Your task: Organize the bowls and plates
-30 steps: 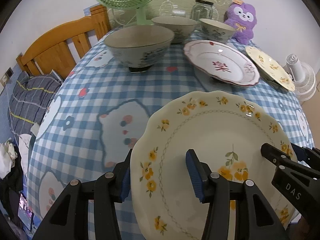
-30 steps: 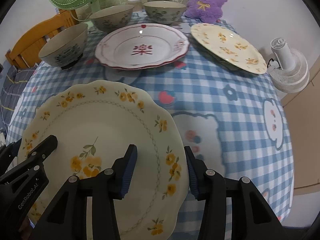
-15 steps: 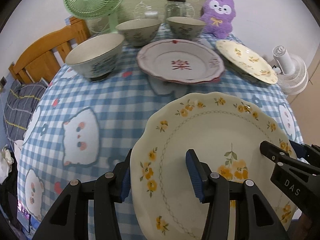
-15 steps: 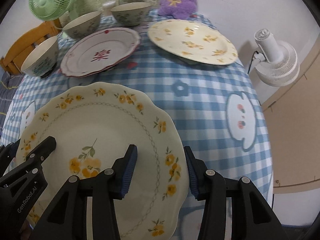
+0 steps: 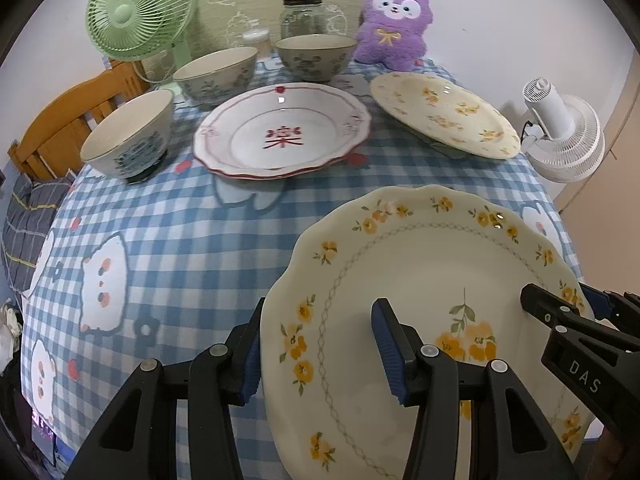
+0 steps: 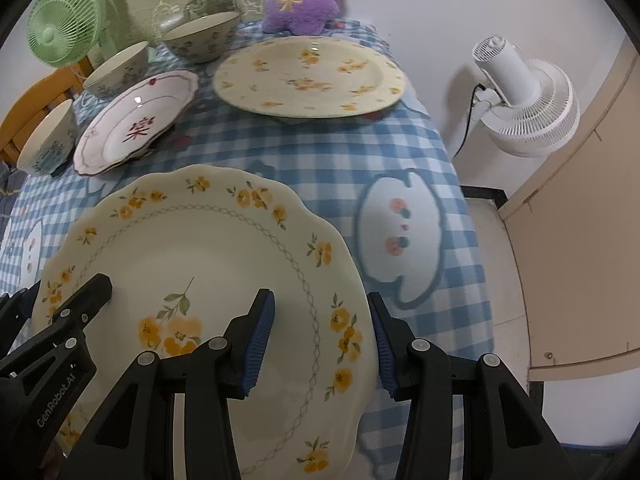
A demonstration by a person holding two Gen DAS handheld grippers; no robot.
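Both grippers hold one cream plate with yellow flowers (image 5: 432, 264) (image 6: 208, 248) above the near part of the table. My left gripper (image 5: 320, 348) is shut on its left rim. My right gripper (image 6: 320, 340) is shut on its right rim. A second yellow-flowered plate (image 5: 444, 118) (image 6: 308, 76) rests at the far right. A white plate with red trim (image 5: 280, 136) (image 6: 132, 120) sits in the middle. Three blue-patterned bowls (image 5: 128, 140) (image 5: 216, 72) (image 5: 316, 56) stand along the left and back.
The table has a blue checked cloth (image 5: 168, 240). At the back stand a green fan (image 5: 136, 12), a glass jar (image 5: 302, 16) and a purple plush toy (image 5: 392, 24). A white fan (image 6: 524, 100) stands off the right edge. A wooden chair (image 5: 60, 124) is at the left.
Both grippers have carried the held plate to the right and swung toward the far right; the second yellow-flowered plate now looks nearer and more central in the right wrist view.
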